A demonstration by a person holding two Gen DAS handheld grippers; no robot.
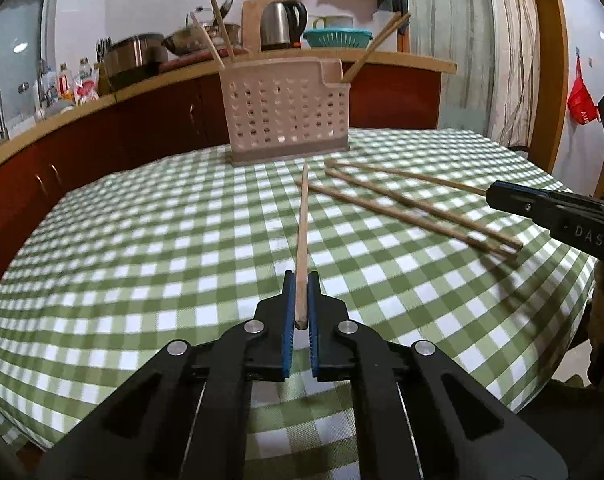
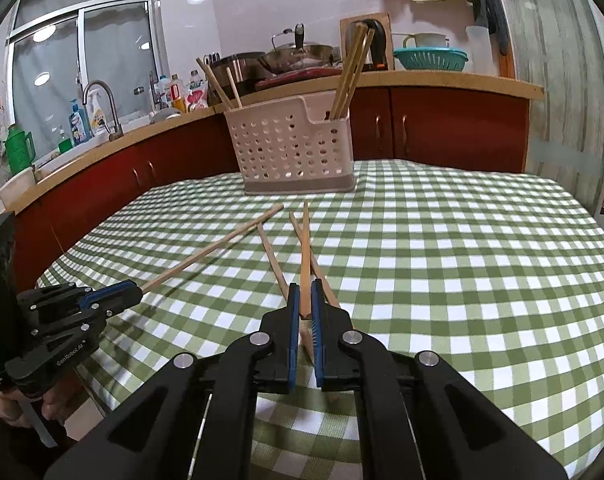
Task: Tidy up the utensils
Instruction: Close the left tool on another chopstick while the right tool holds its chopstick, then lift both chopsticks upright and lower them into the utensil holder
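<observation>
My left gripper point(image 1: 300, 280) is shut on a wooden chopstick point(image 1: 303, 232) that points at the perforated beige utensil holder point(image 1: 287, 112). It also shows in the right wrist view point(image 2: 135, 290) with its chopstick point(image 2: 213, 246). My right gripper point(image 2: 305, 292) is shut on another chopstick point(image 2: 305, 256); it appears at the right edge of the left wrist view point(image 1: 492, 196). Two more chopsticks point(image 1: 414, 210) lie on the checked tablecloth, also seen in the right wrist view point(image 2: 273, 260). Several chopsticks point(image 2: 352, 72) stand in the holder point(image 2: 293, 148).
The table carries a green-and-white checked cloth point(image 1: 141, 248). Behind it runs a red cabinet counter point(image 2: 442, 128) with a kettle point(image 1: 281, 26), a wok point(image 2: 295, 56), a teal colander point(image 2: 430, 58), bottles and a sink tap point(image 2: 101, 104).
</observation>
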